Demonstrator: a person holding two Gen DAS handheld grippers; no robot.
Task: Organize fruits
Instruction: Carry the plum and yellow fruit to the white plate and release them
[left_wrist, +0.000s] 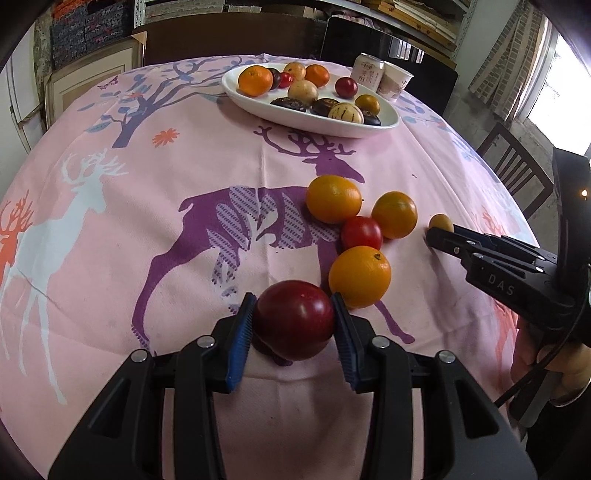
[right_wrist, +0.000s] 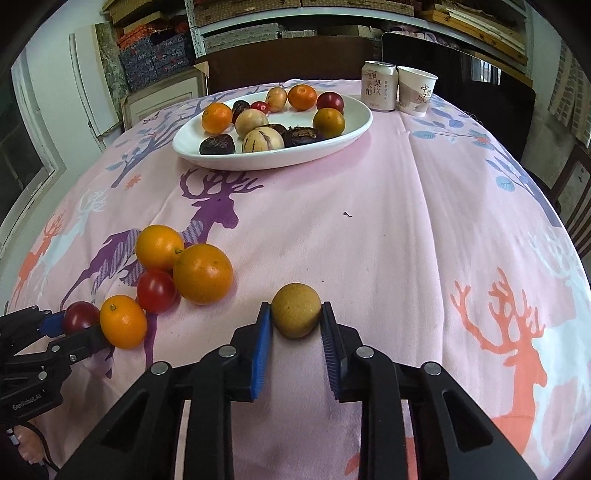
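My left gripper (left_wrist: 294, 308) is shut on a dark red plum (left_wrist: 293, 319), low over the pink cloth; it also shows in the right wrist view (right_wrist: 79, 315). My right gripper (right_wrist: 295, 310) is shut on a small yellow-brown fruit (right_wrist: 295, 310), which rests on the cloth; it shows at the right of the left wrist view (left_wrist: 440, 222). Three oranges (left_wrist: 333, 198) (left_wrist: 394, 214) (left_wrist: 359, 276) and a red tomato (left_wrist: 361, 232) lie loose between the grippers. A white oval plate (right_wrist: 354, 134) at the far side holds several fruits.
A drink can (right_wrist: 377, 85) and a paper cup (right_wrist: 415, 90) stand behind the plate at the far edge. The table has a pink deer-print cloth (right_wrist: 369, 221). Dark chairs (left_wrist: 517, 166) stand at the far and right sides.
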